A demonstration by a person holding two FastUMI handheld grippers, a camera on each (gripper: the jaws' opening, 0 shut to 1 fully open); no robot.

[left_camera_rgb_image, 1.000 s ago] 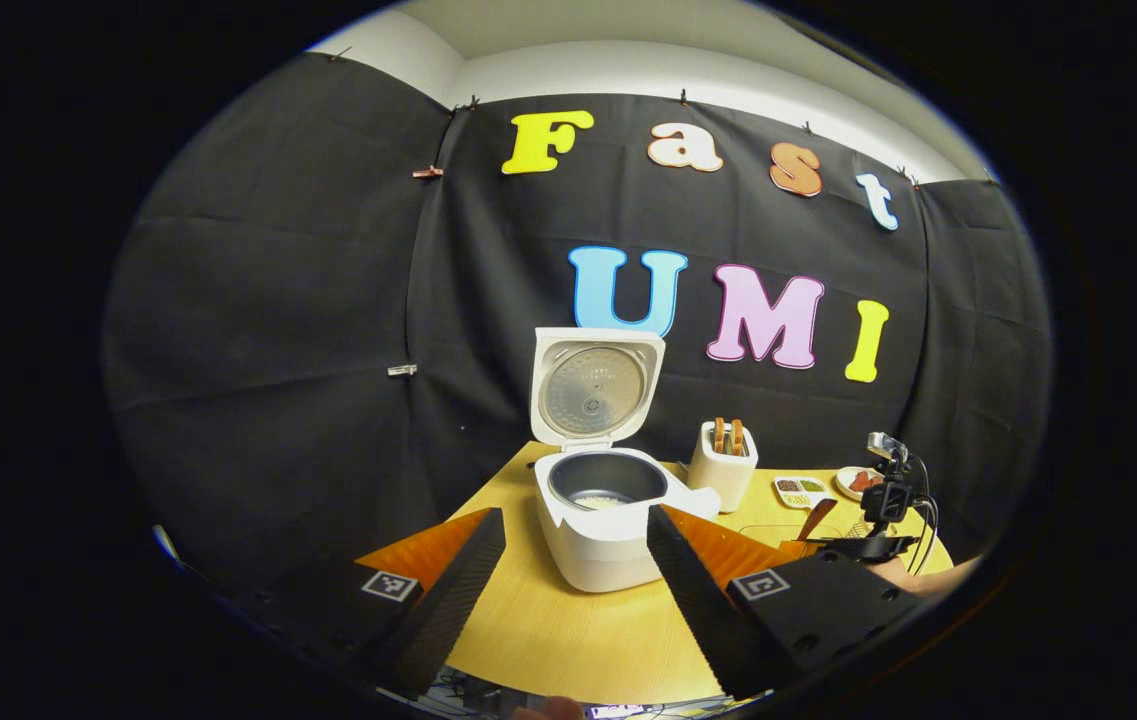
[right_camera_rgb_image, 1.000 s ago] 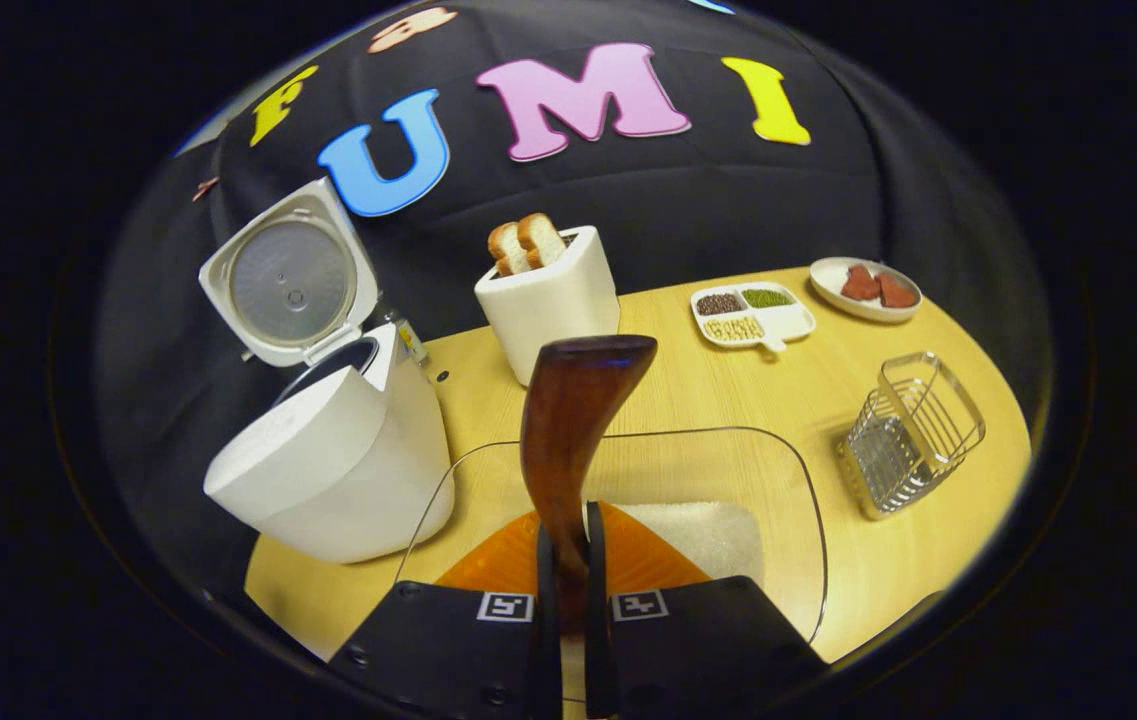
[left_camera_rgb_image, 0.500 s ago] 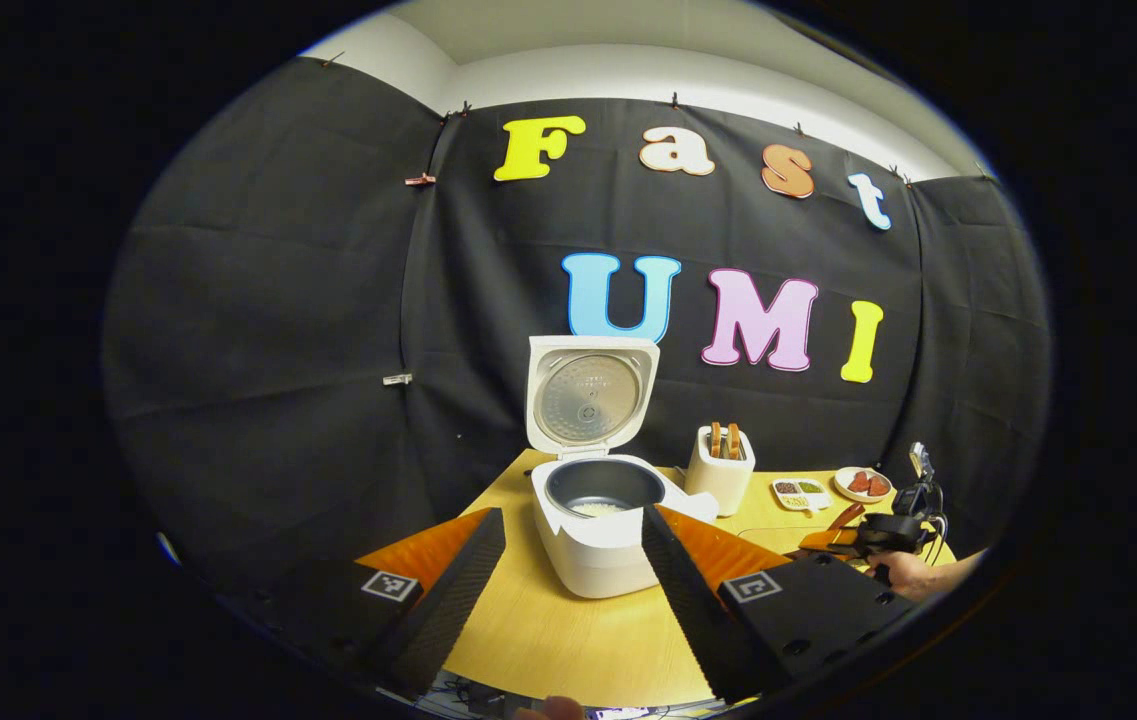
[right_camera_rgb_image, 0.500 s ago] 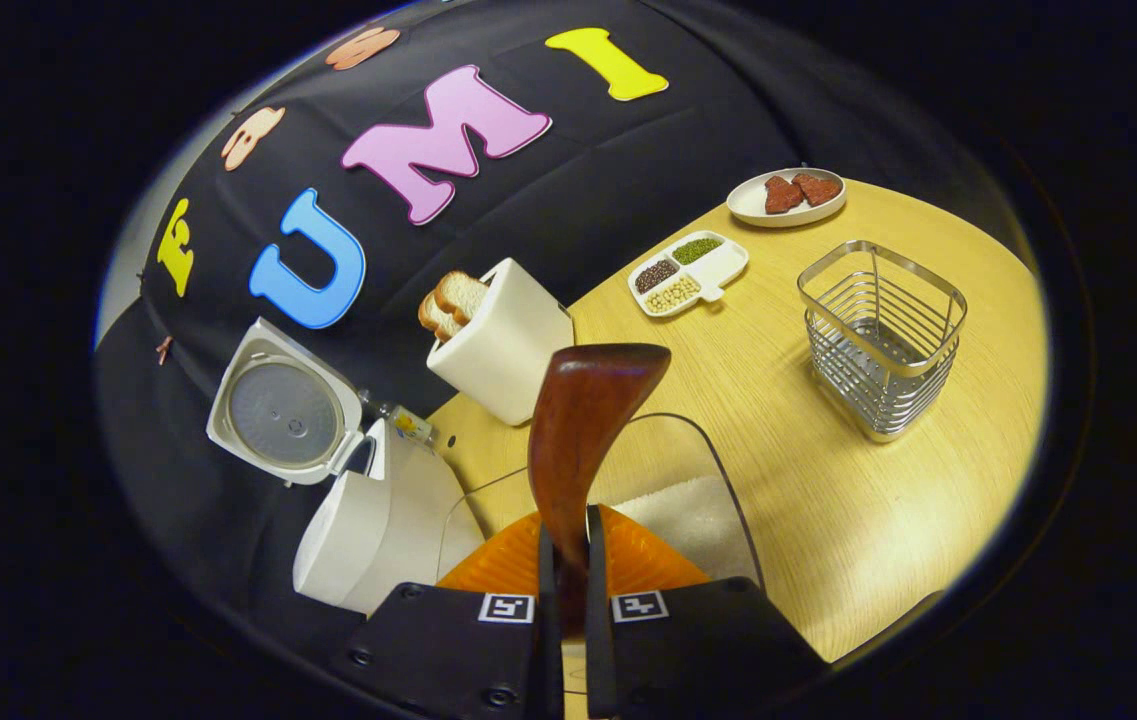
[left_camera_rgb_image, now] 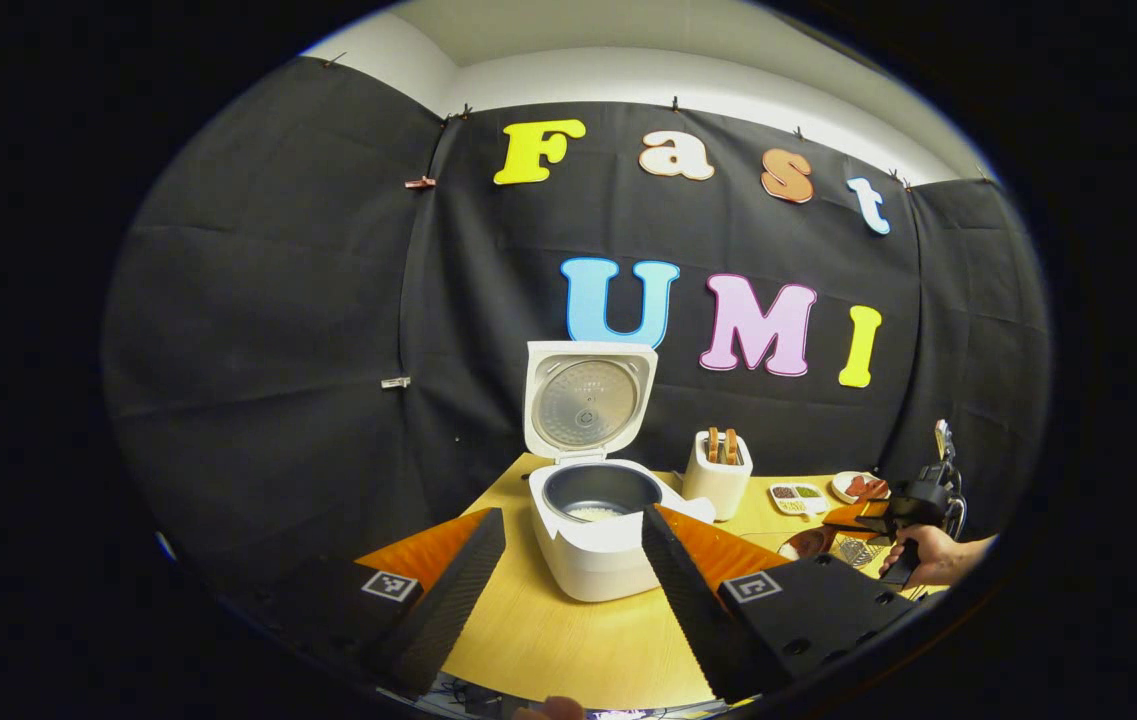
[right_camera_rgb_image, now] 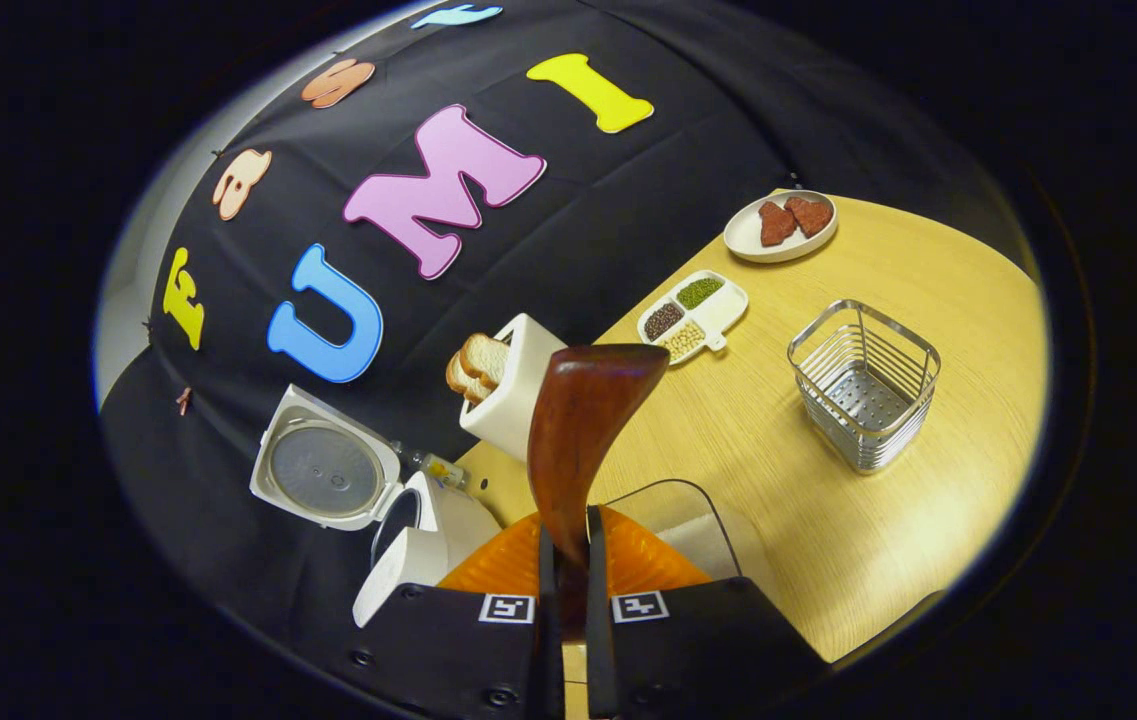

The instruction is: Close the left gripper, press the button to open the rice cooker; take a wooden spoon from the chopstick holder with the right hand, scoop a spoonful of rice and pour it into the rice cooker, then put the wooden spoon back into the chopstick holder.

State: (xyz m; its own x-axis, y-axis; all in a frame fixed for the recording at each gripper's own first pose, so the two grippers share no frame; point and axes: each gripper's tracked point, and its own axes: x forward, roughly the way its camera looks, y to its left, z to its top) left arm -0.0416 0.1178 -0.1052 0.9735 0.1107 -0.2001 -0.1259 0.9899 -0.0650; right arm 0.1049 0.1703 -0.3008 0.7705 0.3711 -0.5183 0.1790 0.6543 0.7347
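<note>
The white rice cooker [left_camera_rgb_image: 593, 545] stands open with its lid [left_camera_rgb_image: 583, 400] upright, and a little rice [left_camera_rgb_image: 596, 512] lies in the dark pot. My left gripper [left_camera_rgb_image: 570, 515] hangs open in front of the cooker, holding nothing. My right gripper [right_camera_rgb_image: 568, 540] is shut on the handle of the brown wooden spoon [right_camera_rgb_image: 583, 420], whose bowl points up and forward. The wire chopstick holder [right_camera_rgb_image: 863, 385] stands on the table to the right of the spoon, apart from it. In the left gripper view the right gripper [left_camera_rgb_image: 868, 520], the hand [left_camera_rgb_image: 928, 555] holding it and the spoon [left_camera_rgb_image: 813, 542] are at the far right.
A clear glass container with rice [right_camera_rgb_image: 698, 520] lies just beneath my right gripper. A white toaster with bread [right_camera_rgb_image: 508, 385] stands behind the spoon. Farther back are a divided dish [right_camera_rgb_image: 693, 310] and a small plate [right_camera_rgb_image: 780, 225]. The cooker [right_camera_rgb_image: 418, 550] is at the lower left.
My right gripper has swung with the spoon away from the cooker and rolled, so the wire holder now lies closer ahead on the right. The left gripper has hardly moved.
</note>
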